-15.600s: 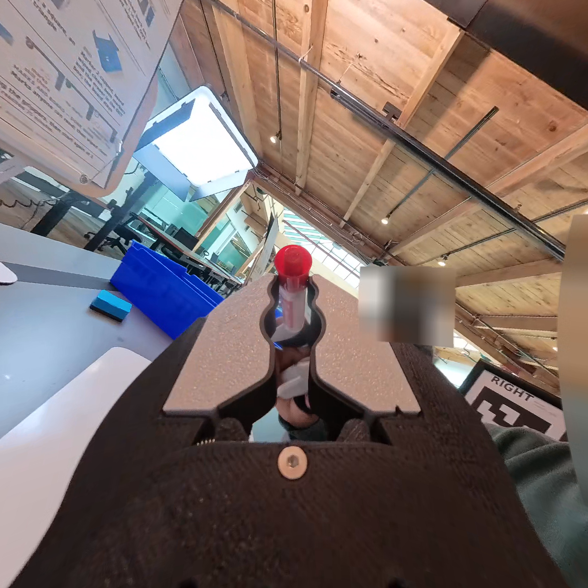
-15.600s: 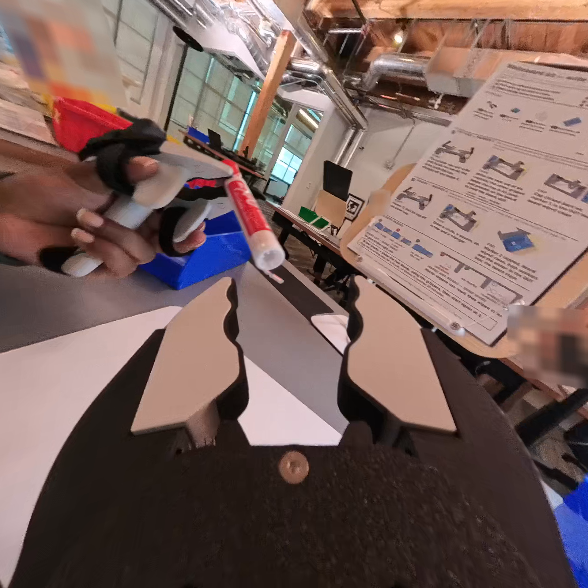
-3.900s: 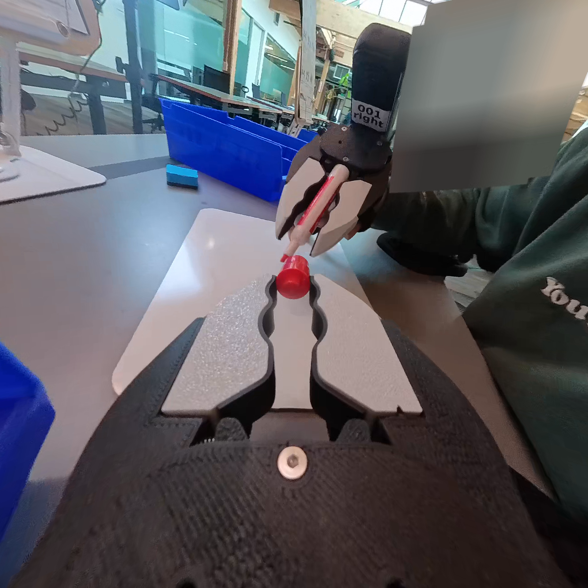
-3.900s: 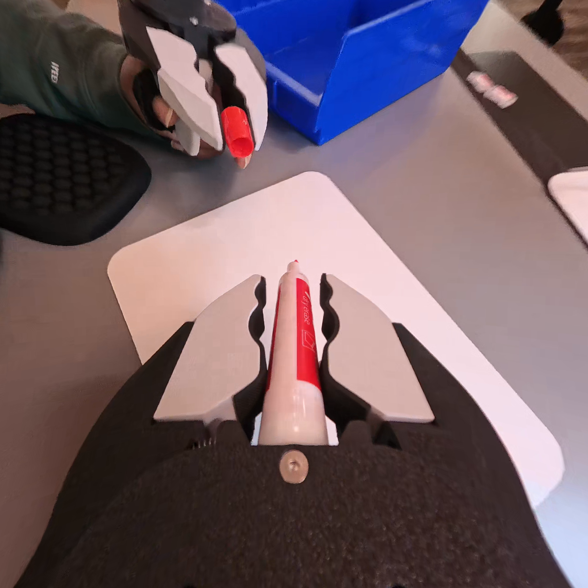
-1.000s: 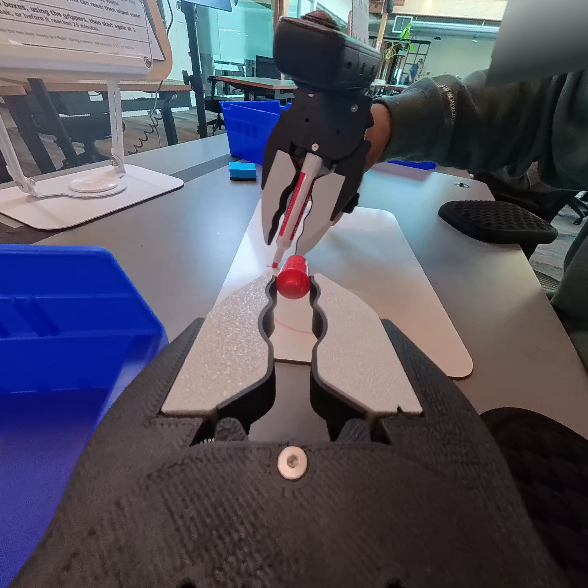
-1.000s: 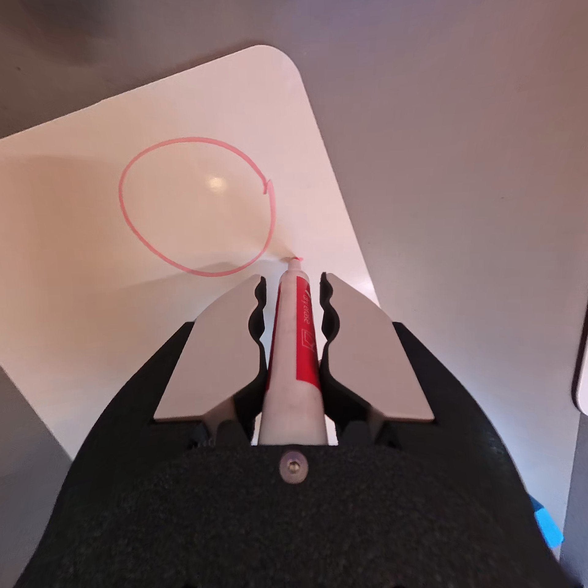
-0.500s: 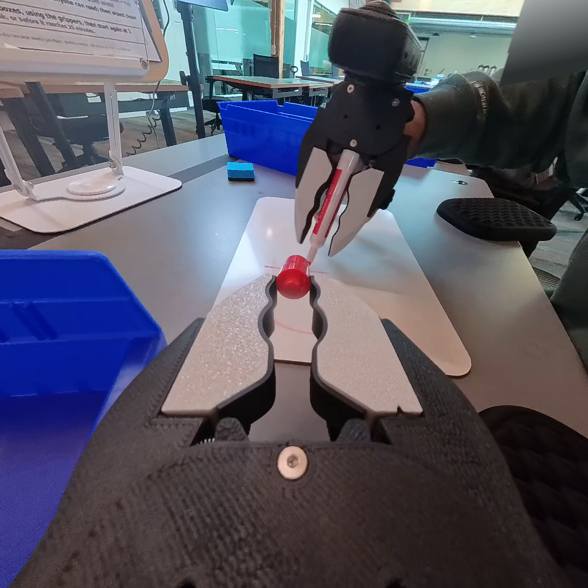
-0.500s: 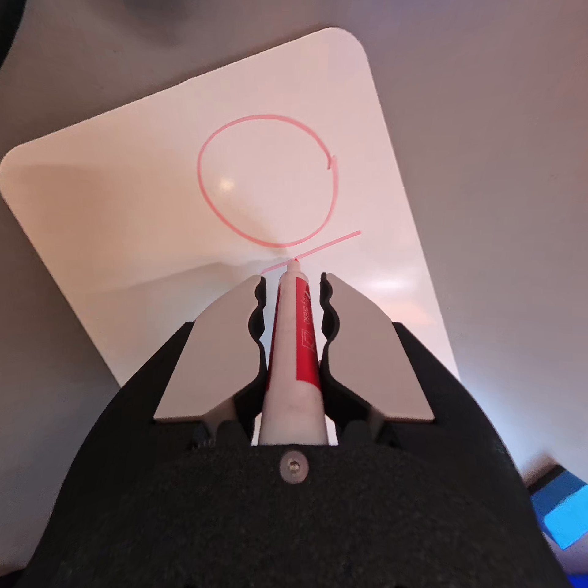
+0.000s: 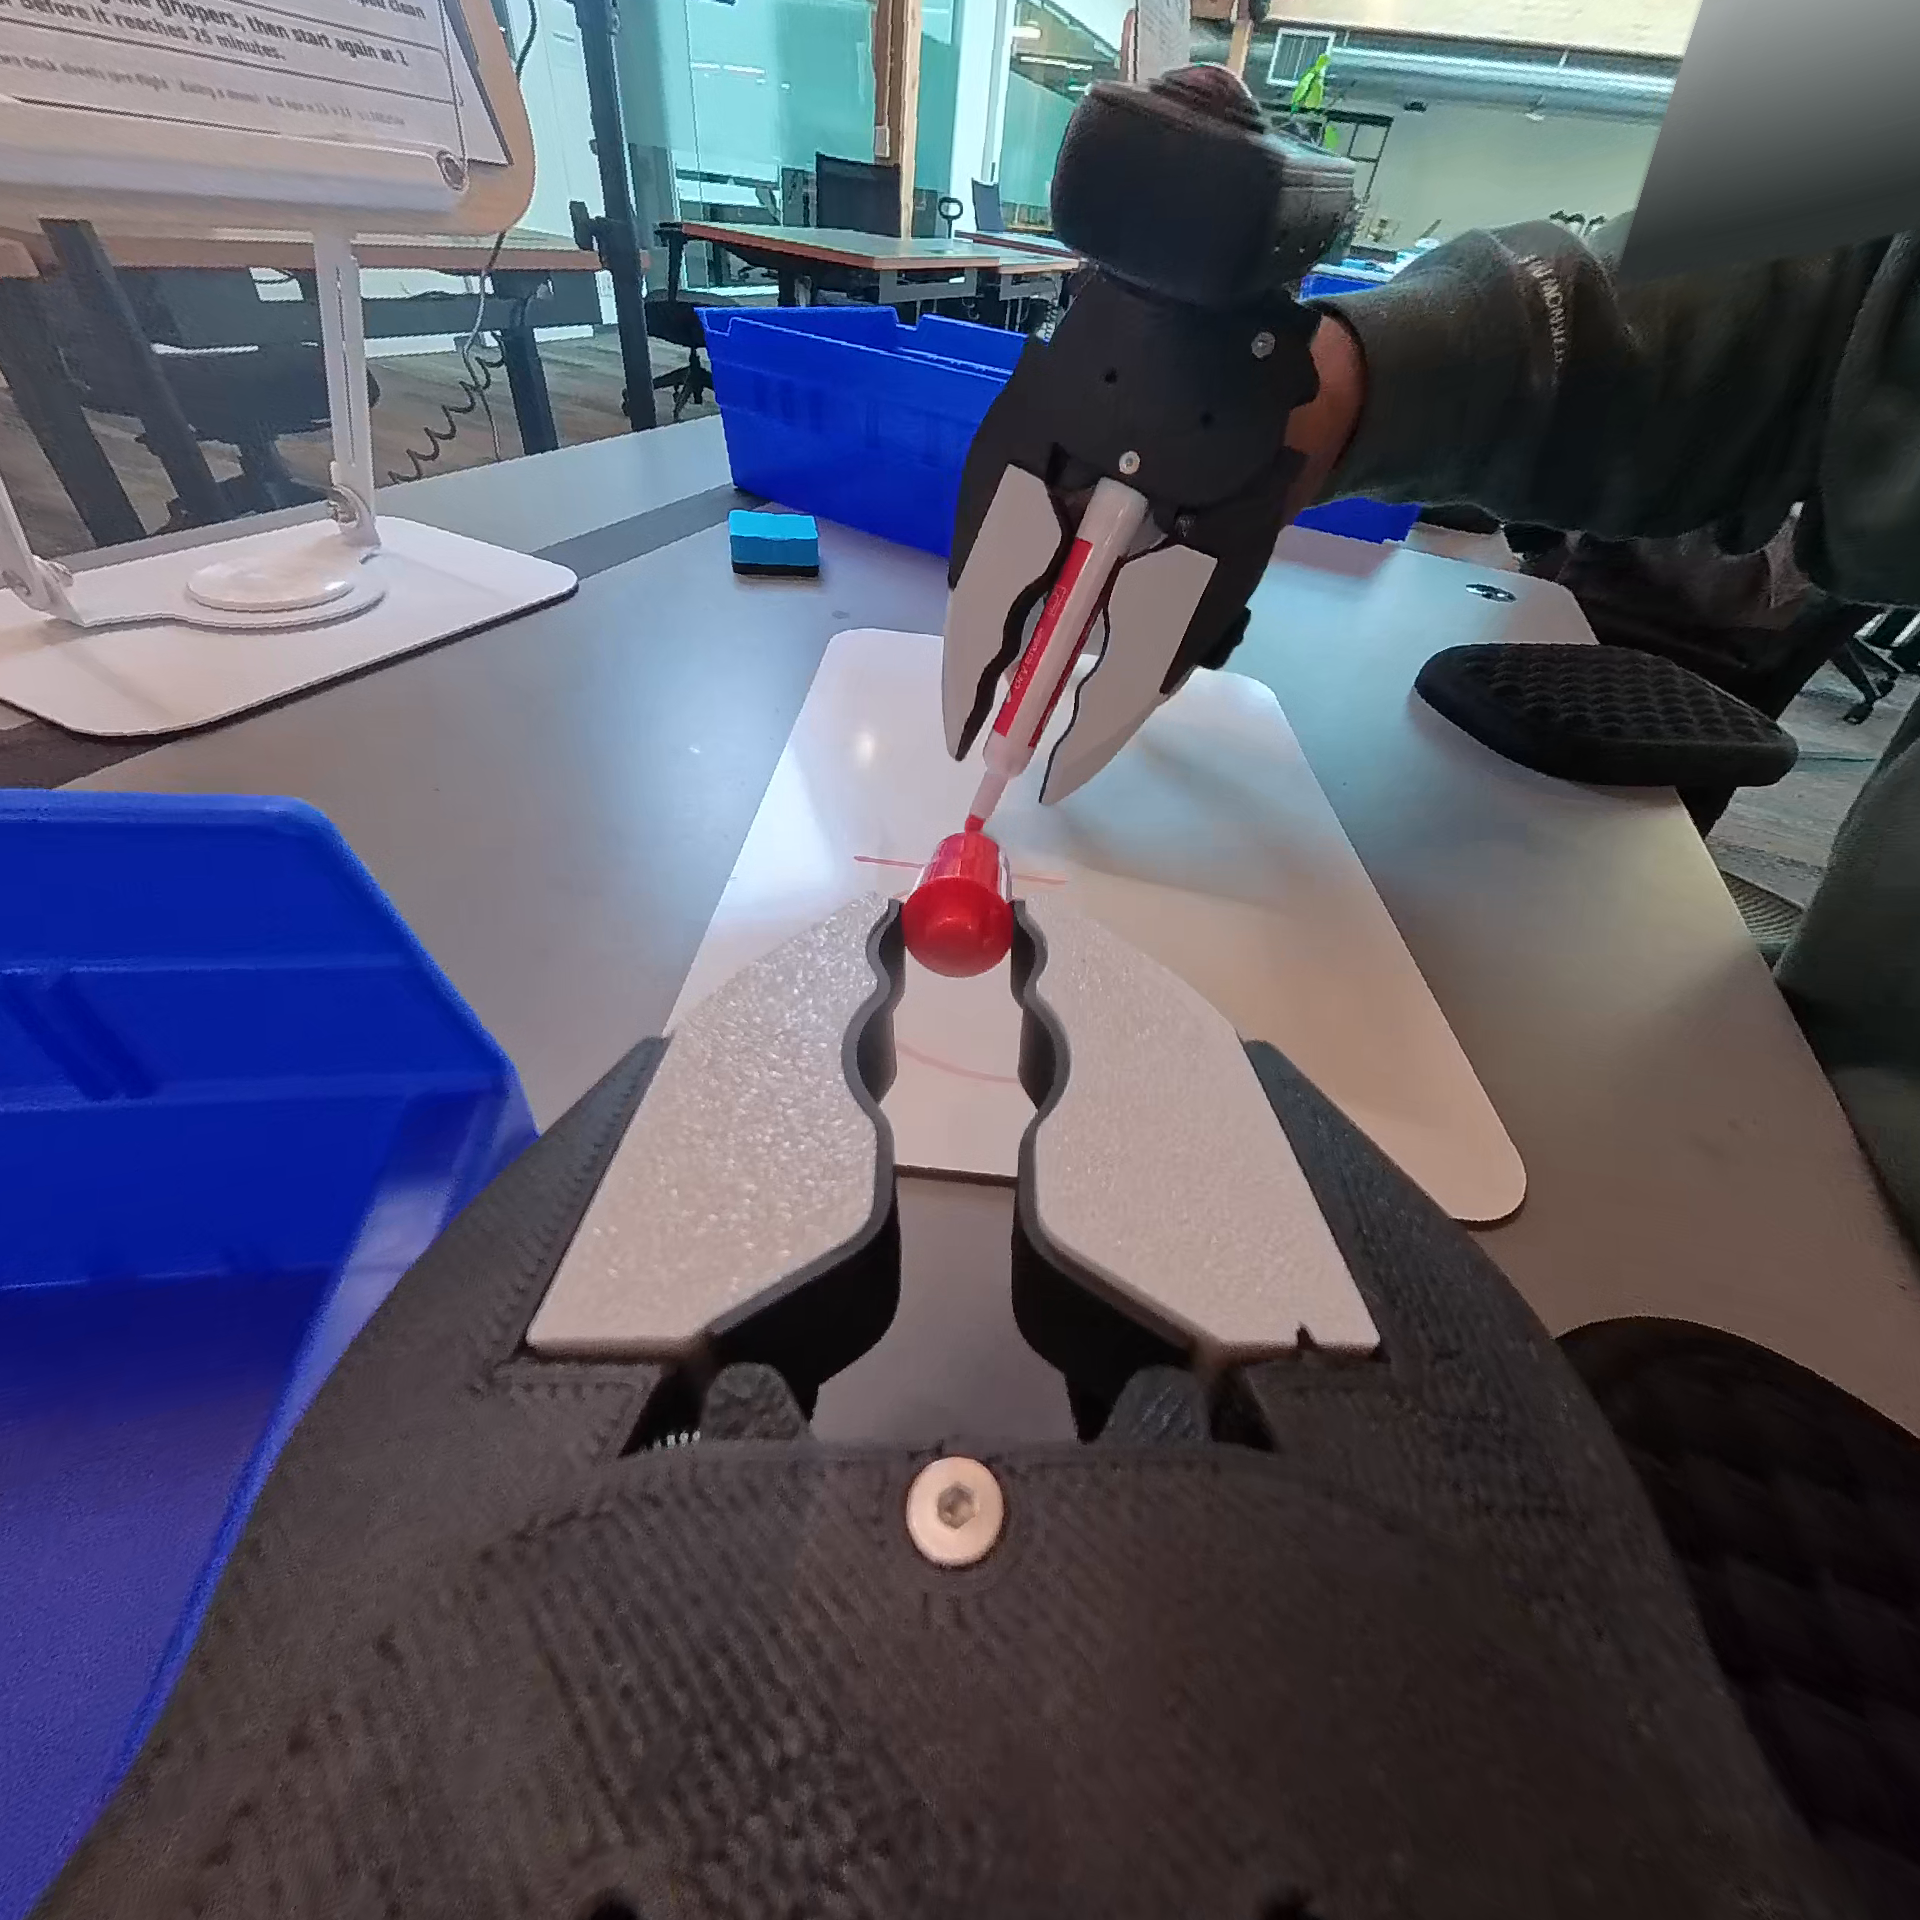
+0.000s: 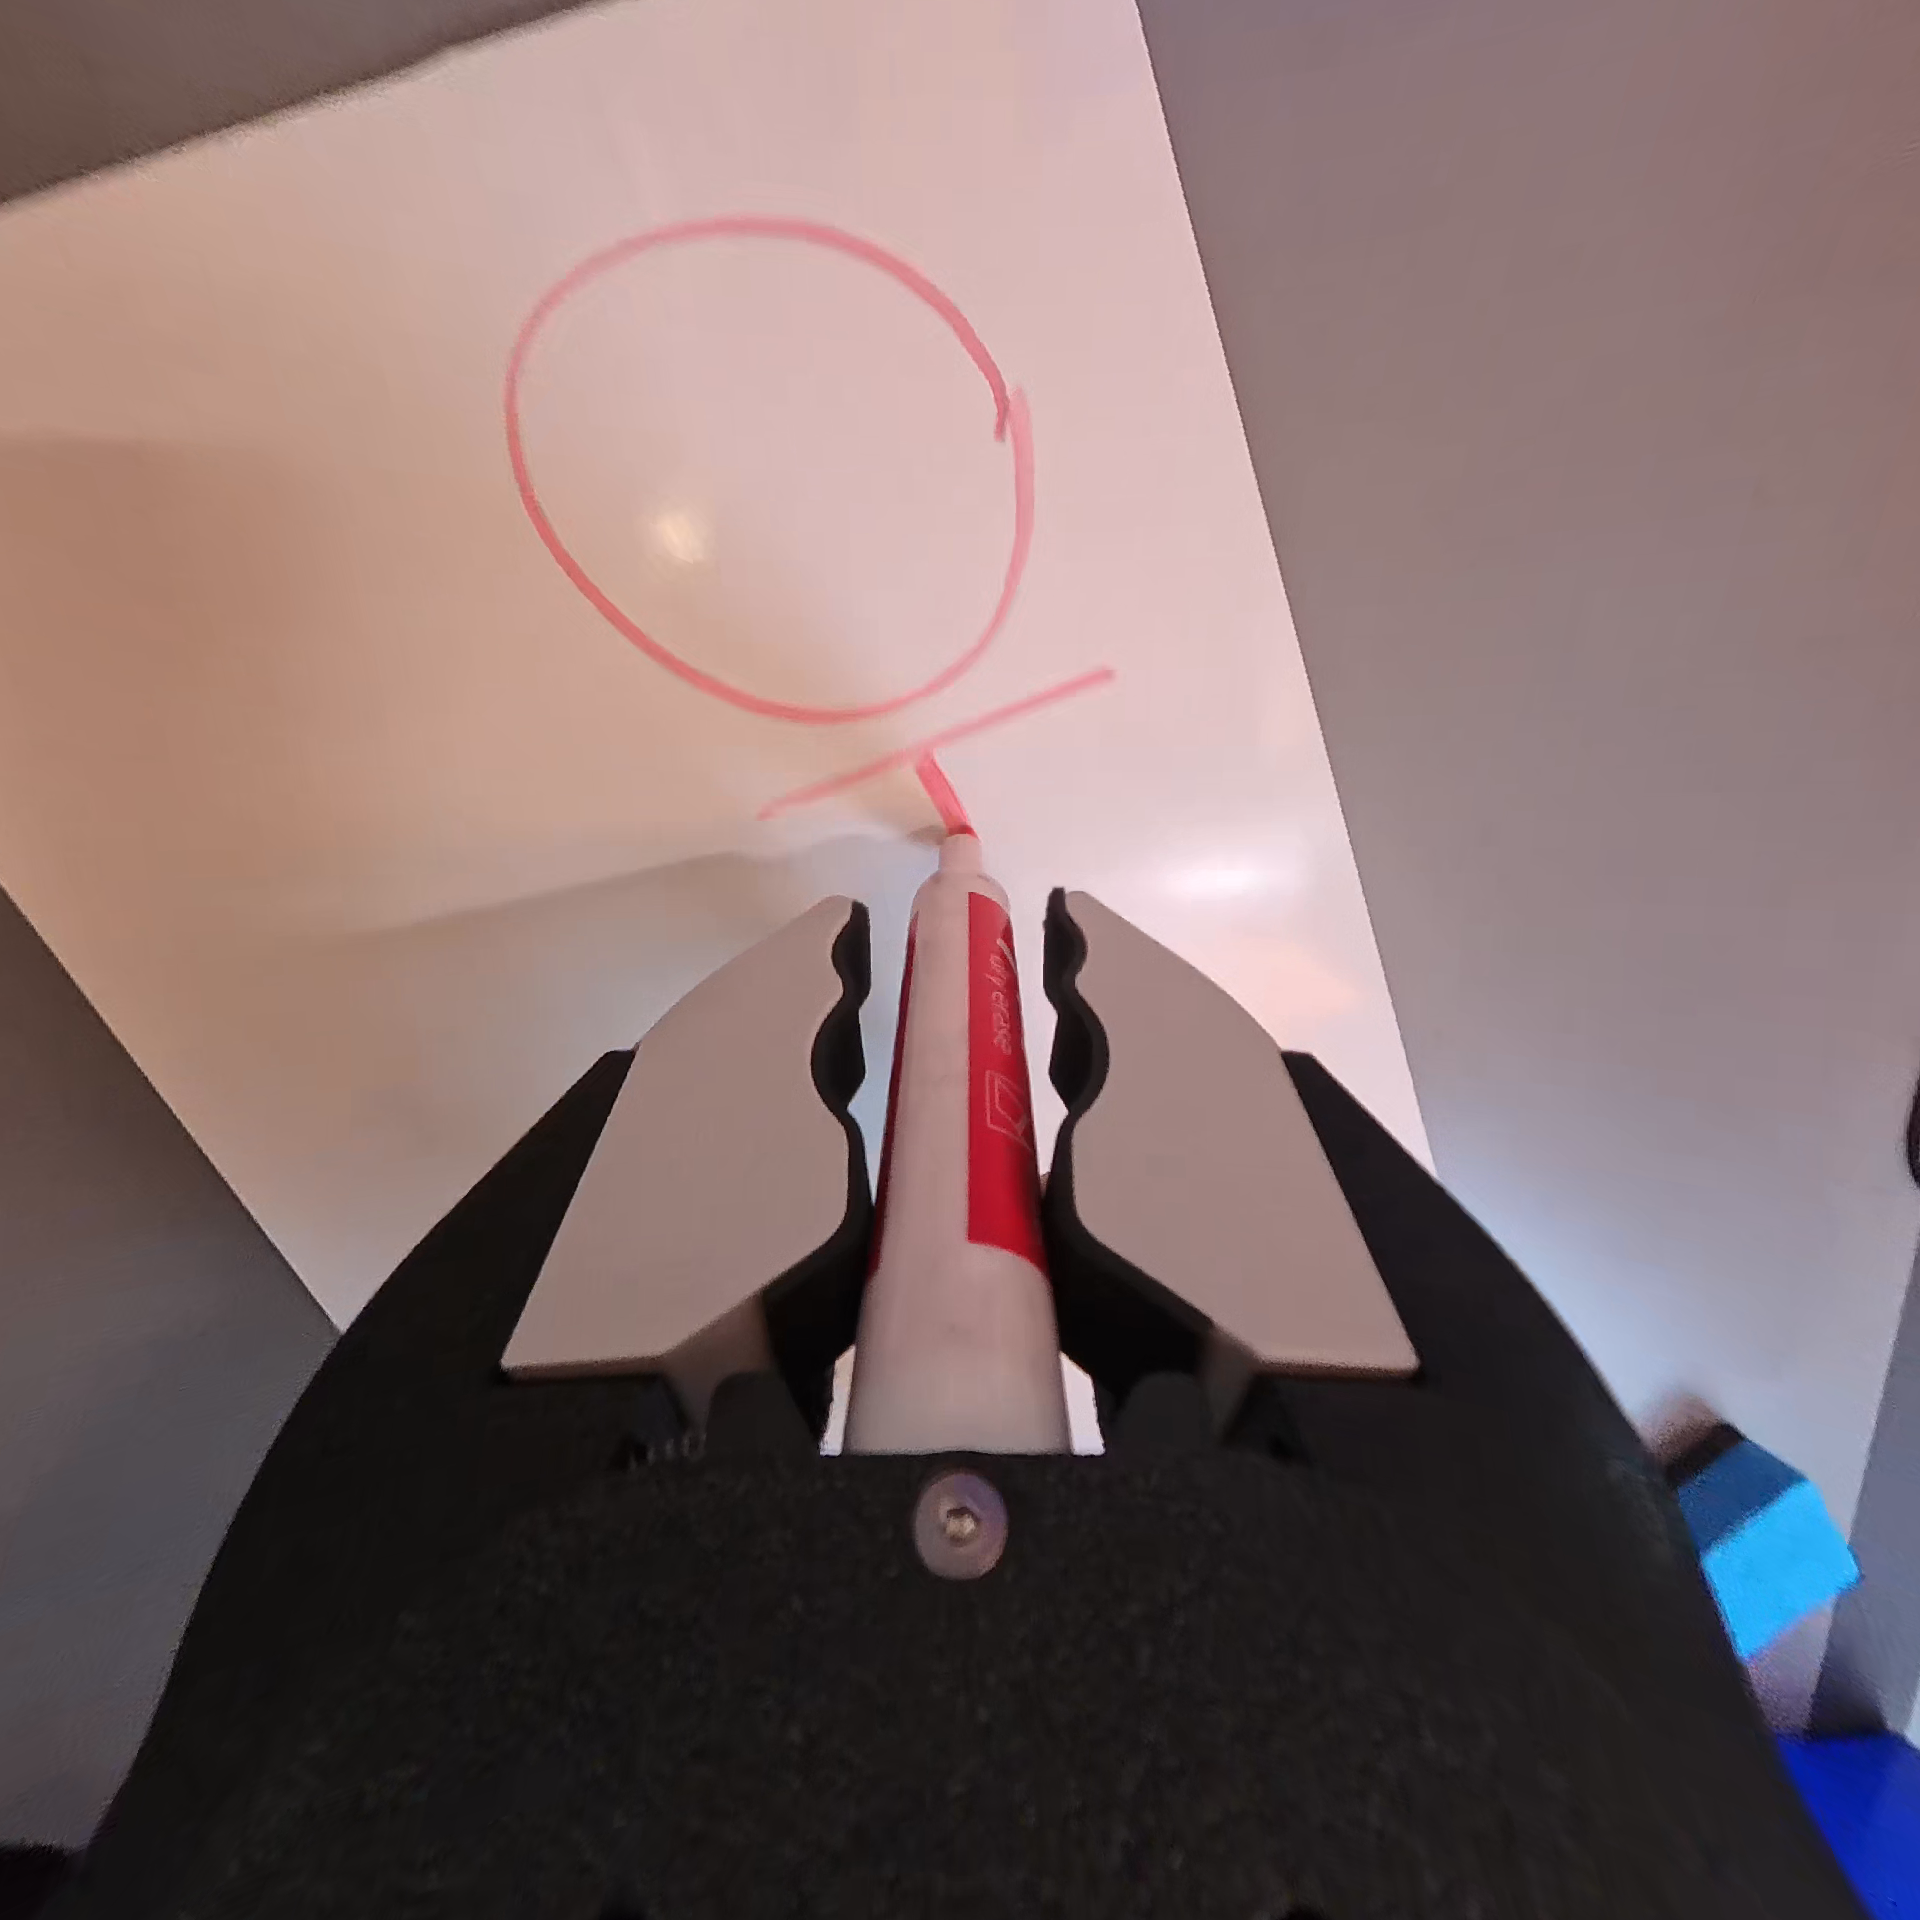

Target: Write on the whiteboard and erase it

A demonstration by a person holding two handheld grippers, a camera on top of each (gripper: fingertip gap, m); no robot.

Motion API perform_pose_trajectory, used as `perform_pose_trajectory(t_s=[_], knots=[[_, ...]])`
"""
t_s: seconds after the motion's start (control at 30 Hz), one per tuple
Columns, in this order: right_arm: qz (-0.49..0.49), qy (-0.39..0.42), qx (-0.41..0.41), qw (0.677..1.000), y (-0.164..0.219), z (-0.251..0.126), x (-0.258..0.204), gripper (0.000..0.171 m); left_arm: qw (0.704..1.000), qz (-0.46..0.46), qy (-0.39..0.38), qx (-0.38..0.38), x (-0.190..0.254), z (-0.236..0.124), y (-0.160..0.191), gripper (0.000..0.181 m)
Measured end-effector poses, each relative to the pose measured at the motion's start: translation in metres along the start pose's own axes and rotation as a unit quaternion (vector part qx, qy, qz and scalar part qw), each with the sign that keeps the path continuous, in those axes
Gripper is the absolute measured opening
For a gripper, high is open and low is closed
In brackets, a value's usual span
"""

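A white whiteboard lies flat on the grey table; it also shows in the right wrist view. My right gripper is shut on a red and white marker, tip down on the board. A red circle, a slanted stroke and a short fresh stroke are drawn there. In the left wrist view the right gripper stands over the board's middle with the marker. My left gripper is shut on the red marker cap, just in front of the marker tip.
A blue eraser lies on the table beyond the board; it also shows in the right wrist view. Blue bins stand at the near left and far back. A white sign stand is at left, a black pad at right. Left tips to right tips: about 15 cm.
The marker tip has drawn a short new stroke downward from the slanted line under the circle. The right gripper has shifted slightly; the left gripper still holds the cap in place.
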State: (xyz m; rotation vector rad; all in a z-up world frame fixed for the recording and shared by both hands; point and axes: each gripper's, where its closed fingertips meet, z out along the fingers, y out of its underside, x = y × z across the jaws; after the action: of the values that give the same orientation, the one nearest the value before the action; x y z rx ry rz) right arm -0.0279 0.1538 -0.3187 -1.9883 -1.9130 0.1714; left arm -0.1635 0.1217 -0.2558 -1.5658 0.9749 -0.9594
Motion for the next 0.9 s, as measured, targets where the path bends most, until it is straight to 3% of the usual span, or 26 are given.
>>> perform_pose_trajectory(t_s=[0.13,0.43,0.77,0.9], knots=[[0.017,0.008,-0.009,1.0,0.016,-0.005,0.008,0.033,1.0,-0.001,0.002,-0.003,0.001,0.001,0.001,0.019],[0.01,0.029,0.001,1.0,-0.003,0.005,0.043,0.033,1.0,0.002,0.008,-0.01,0.004,0.002,0.003,0.019],[0.008,-0.027,-0.02,0.999,0.024,-0.014,-0.025,0.033,1.0,-0.003,0.014,-0.017,0.004,0.003,0.006,0.019],[0.011,-0.023,-0.016,1.0,0.023,-0.014,-0.025,0.033,1.0,-0.004,0.013,-0.02,0.004,0.004,0.008,0.019]])
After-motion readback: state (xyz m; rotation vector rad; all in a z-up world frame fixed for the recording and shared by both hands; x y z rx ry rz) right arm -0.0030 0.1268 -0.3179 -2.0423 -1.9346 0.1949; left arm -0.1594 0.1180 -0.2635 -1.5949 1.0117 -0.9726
